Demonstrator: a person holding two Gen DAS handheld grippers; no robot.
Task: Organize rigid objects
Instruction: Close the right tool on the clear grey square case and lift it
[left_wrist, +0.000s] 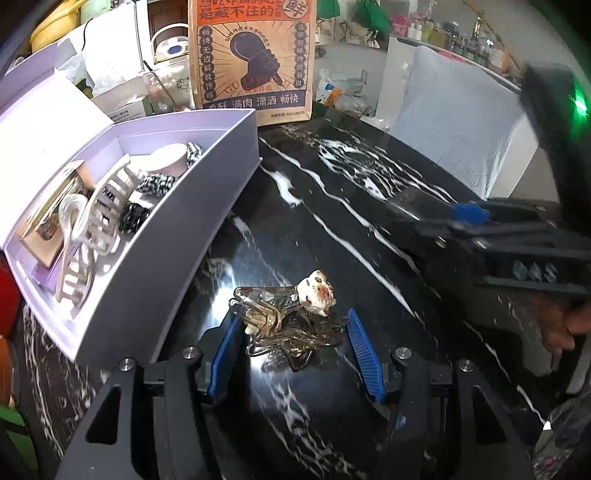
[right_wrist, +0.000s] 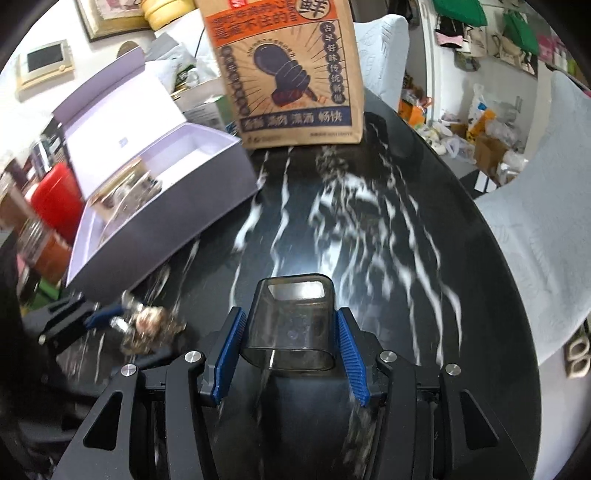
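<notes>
A person works at a black marble table (left_wrist: 332, 177) veined with white, holding a black two-finger gripper with blue ribbed pads in each hand.

The left gripper (left_wrist: 293, 334) points steeply down at the tabletop. Between its jaws lies a small heap of clear amber hair clips (left_wrist: 280, 325), one topped with a little cream and brown animal figure (left_wrist: 317, 291). The left pad touches the edge of the heap; the right pad stands just clear of it, so the jaws look parted around the clips rather than squeezing them. The clips rest on the table.

The right gripper (right_wrist: 290, 350) is clenched on a smoky translucent container (right_wrist: 291, 325), a rounded rectangular cup lying on its side with its open mouth toward the camera. Both blue pads press its side walls. The picture from this hand is smeared with motion.

Beyond the left jaw of the left gripper, near the clips, sits an open lilac box (left_wrist: 192, 206) with its lid raised. Inside it lie a cream claw clip (left_wrist: 107, 206), a clear claw clip (left_wrist: 74, 218), a black-and-white checked hair tie (left_wrist: 162, 181) and a pink box (left_wrist: 40, 236).

Straight ahead of both grippers, at the far edge of the table, a brown paper bag (left_wrist: 255, 59) printed with Chinese lettering stands upright.
</notes>
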